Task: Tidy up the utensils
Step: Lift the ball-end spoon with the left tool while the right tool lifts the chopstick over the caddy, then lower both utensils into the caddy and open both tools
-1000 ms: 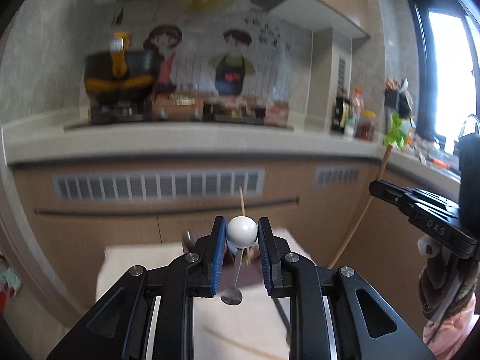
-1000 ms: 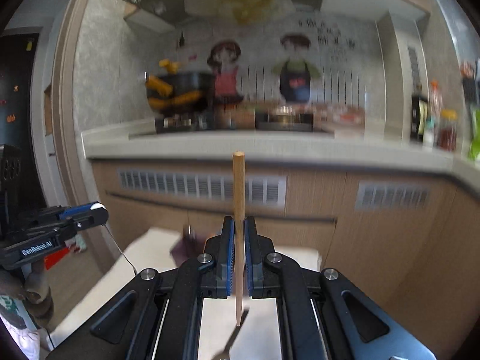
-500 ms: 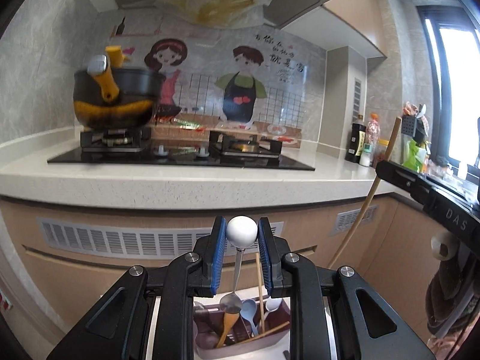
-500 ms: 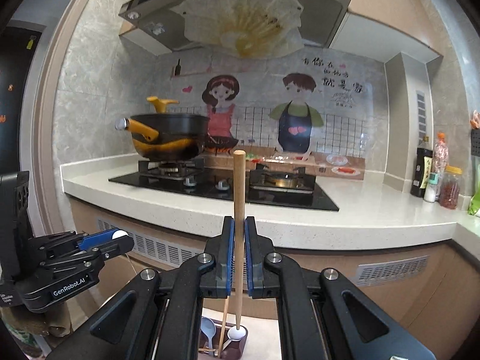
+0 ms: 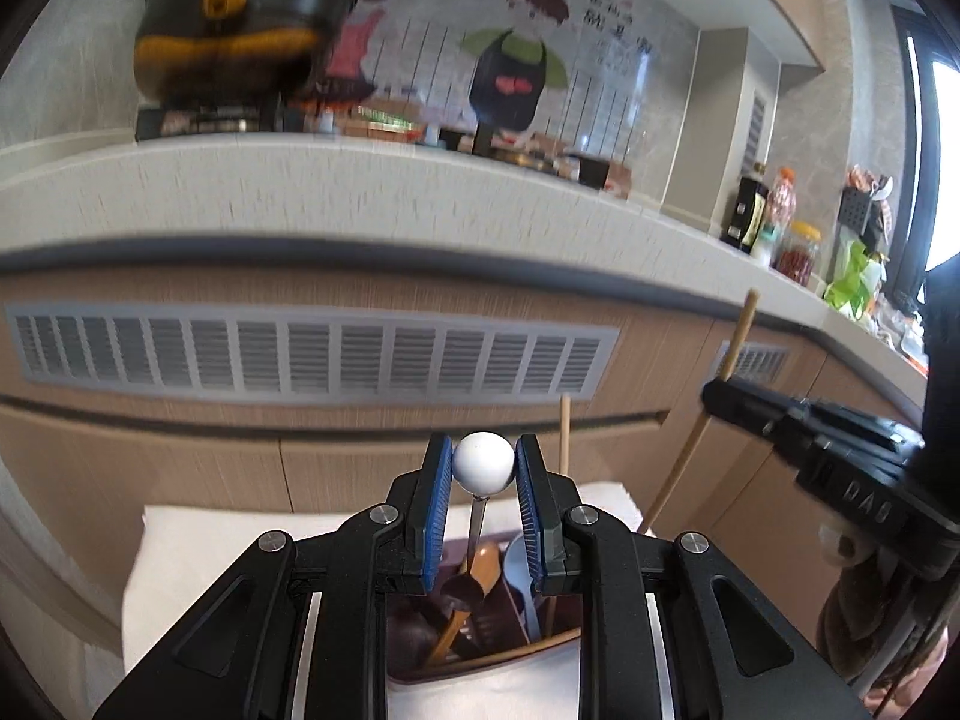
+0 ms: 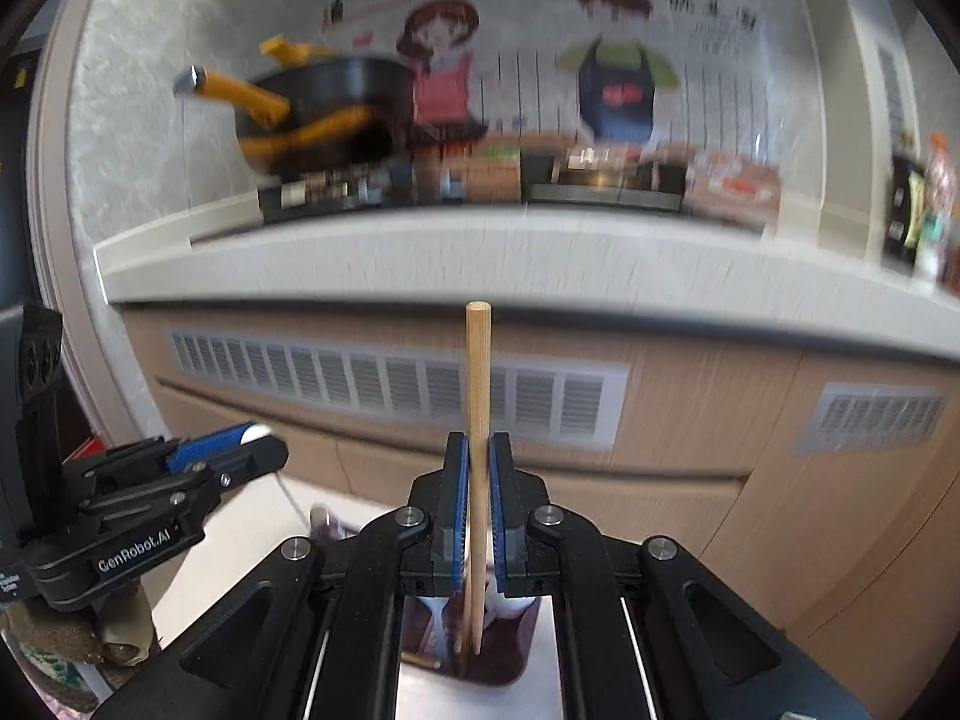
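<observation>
Left gripper [image 5: 483,468] clamped on white ball end of a metal spoon [image 5: 478,516], right gripper [image 6: 474,468] clamped on an upright wooden chopstick [image 6: 477,396], both above the purple utensil holder [image 5: 480,669] on the white table [image 5: 198,546].

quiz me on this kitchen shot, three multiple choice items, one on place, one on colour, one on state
1. Where is the utensil holder?
A. on the stove
B. below the grippers, on the white cloth
C. on the windowsill

2. What colour is the ball on the spoon in the left gripper?
A. white
B. red
C. green

3. How does the right gripper stand?
A. open and empty
B. shut on a bottle
C. shut on the wooden chopstick

Key: 1 B, the left wrist view shows the holder on the white cloth under the jaws. 2 A, the ball between the blue pads is white. 3 C, the jaws clamp the upright chopstick.
</observation>
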